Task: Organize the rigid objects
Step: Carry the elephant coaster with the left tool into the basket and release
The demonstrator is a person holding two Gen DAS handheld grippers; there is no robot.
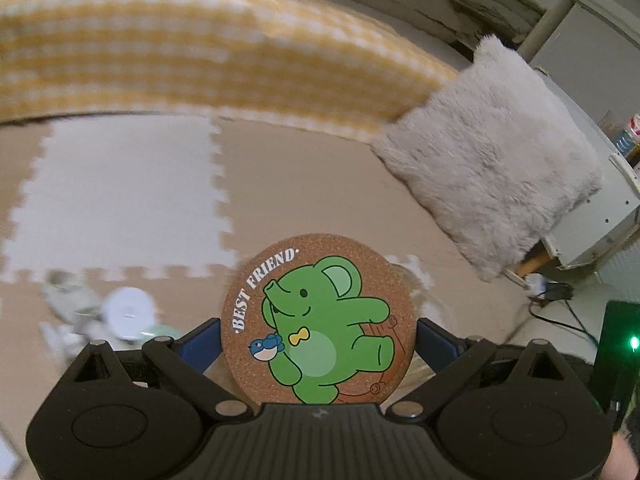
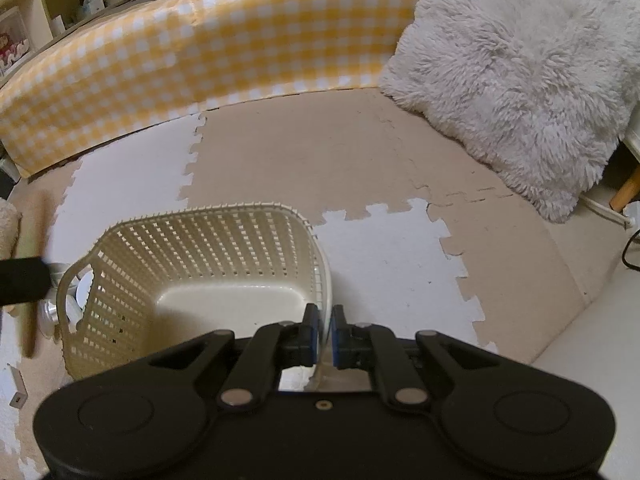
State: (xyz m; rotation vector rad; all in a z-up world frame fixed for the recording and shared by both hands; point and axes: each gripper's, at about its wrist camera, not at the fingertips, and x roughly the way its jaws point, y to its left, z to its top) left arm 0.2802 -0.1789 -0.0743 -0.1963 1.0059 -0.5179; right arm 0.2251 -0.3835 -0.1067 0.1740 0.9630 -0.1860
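Both grippers are busy: my left gripper (image 1: pixel 318 332) clamps a round cork coaster (image 1: pixel 318 322) printed with a green elephant, holding it by its edges above the foam floor mat (image 1: pixel 120 192). My right gripper (image 2: pixel 325 334) pinches the near rim of the cream lattice basket (image 2: pixel 200 256), which sits on the mat, before a yellow checked cushion (image 2: pixel 200 48) and a fluffy pillow (image 2: pixel 516 72).
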